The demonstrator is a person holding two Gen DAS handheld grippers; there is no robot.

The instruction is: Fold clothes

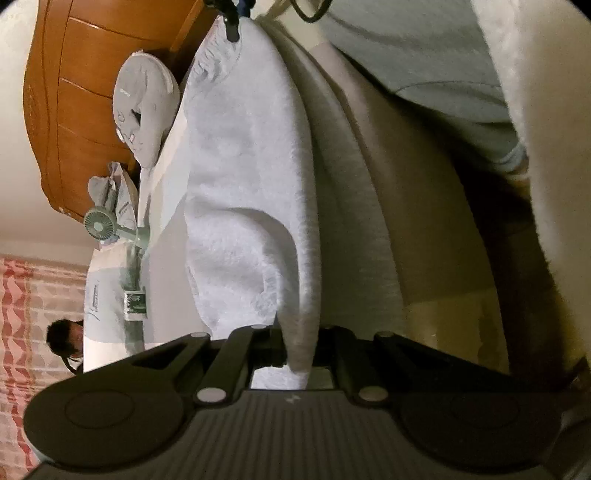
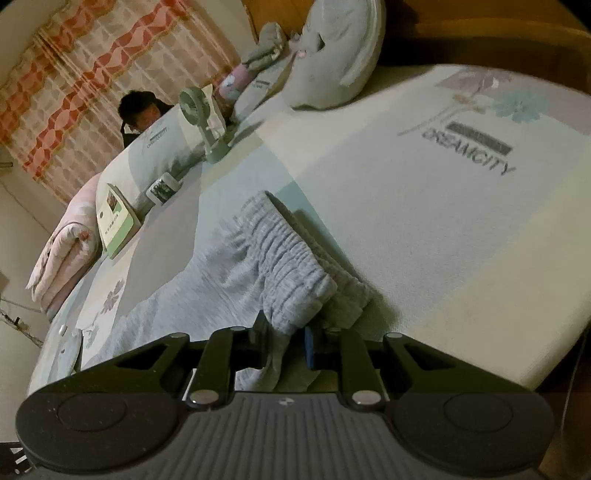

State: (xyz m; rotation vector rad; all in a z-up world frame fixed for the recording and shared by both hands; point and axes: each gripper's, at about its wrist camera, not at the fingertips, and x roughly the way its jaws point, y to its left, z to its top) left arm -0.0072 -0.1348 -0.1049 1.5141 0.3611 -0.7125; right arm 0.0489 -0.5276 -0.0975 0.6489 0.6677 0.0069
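Note:
Light grey sweatpants (image 1: pixel 240 166) stretch away from my left gripper (image 1: pixel 299 347), which is shut on a fold of the fabric near one end. At the far end the right gripper (image 1: pixel 231 26) pinches the gathered waistband. In the right wrist view the sweatpants (image 2: pixel 288 266) lie partly on the bed (image 2: pixel 406 240), and my right gripper (image 2: pixel 286 332) is shut on the ribbed elastic waistband. The cloth hides both grippers' fingertips.
A small green desk fan (image 2: pixel 192 107), a round grey pillow (image 2: pixel 332 62), a green-and-white box (image 2: pixel 116 221) and a folded pink quilt (image 2: pixel 66 251) sit on the bed's far side. A person's head (image 2: pixel 142 109) shows beyond the bed. A wooden headboard (image 1: pixel 74 92) stands behind.

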